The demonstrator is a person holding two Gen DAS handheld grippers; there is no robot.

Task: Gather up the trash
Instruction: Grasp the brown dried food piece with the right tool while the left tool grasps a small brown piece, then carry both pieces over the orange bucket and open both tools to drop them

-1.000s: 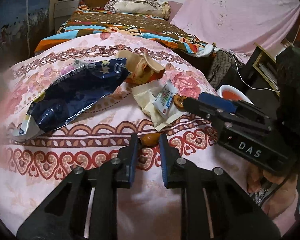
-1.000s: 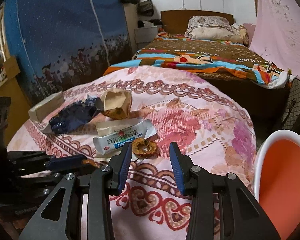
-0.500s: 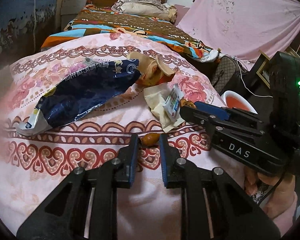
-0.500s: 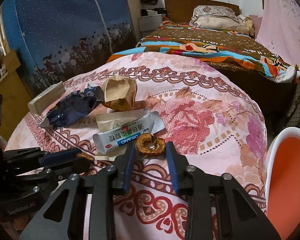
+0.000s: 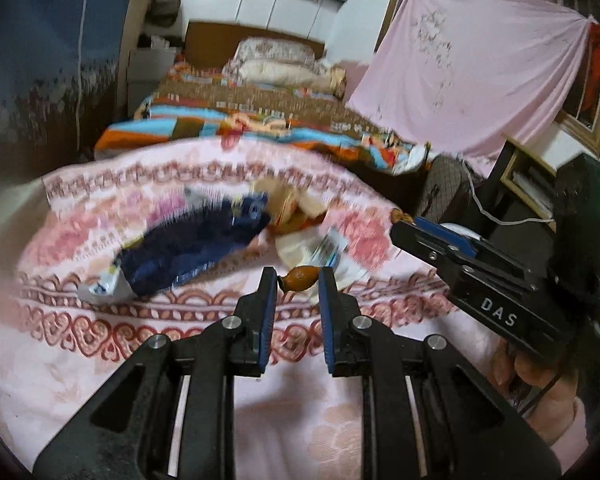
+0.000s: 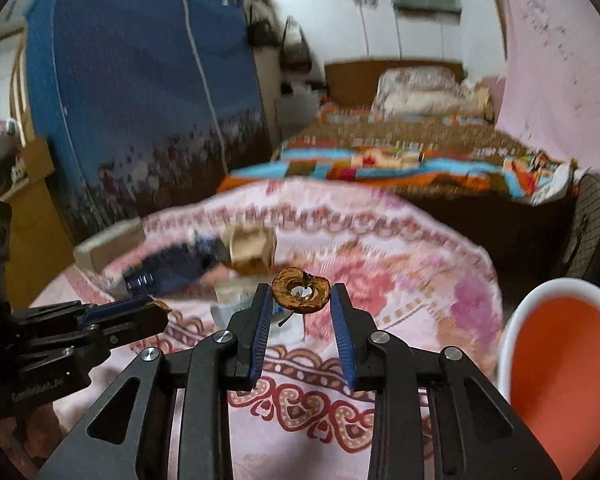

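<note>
My left gripper [image 5: 298, 280] is shut on a small brown fruit scrap [image 5: 305, 275], held just above the pink patterned cloth [image 5: 100, 360]. My right gripper [image 6: 300, 296] is shut on a dried brown apple slice [image 6: 322, 289], lifted clear of the cloth. In the left wrist view the right gripper [image 5: 404, 222] reaches in from the right; in the right wrist view the left gripper [image 6: 156, 307] shows at the left. A dark blue snack bag [image 5: 192, 252], a crumpled brown paper bag [image 5: 296, 208] and a white sachet [image 5: 330, 246] lie on the cloth, blurred.
An orange bin with a white rim [image 6: 556, 360] stands low to the right of the covered table. A tan box [image 6: 108, 244] sits at the cloth's left edge. Beyond are a bed with a colourful blanket [image 6: 400, 160], a blue cover [image 6: 140, 100] and a pink hanging sheet [image 5: 480, 80].
The right jaws closed on the apple slice and lifted it off the cloth. The left gripper rose with the brown scrap. Both views tilted upward.
</note>
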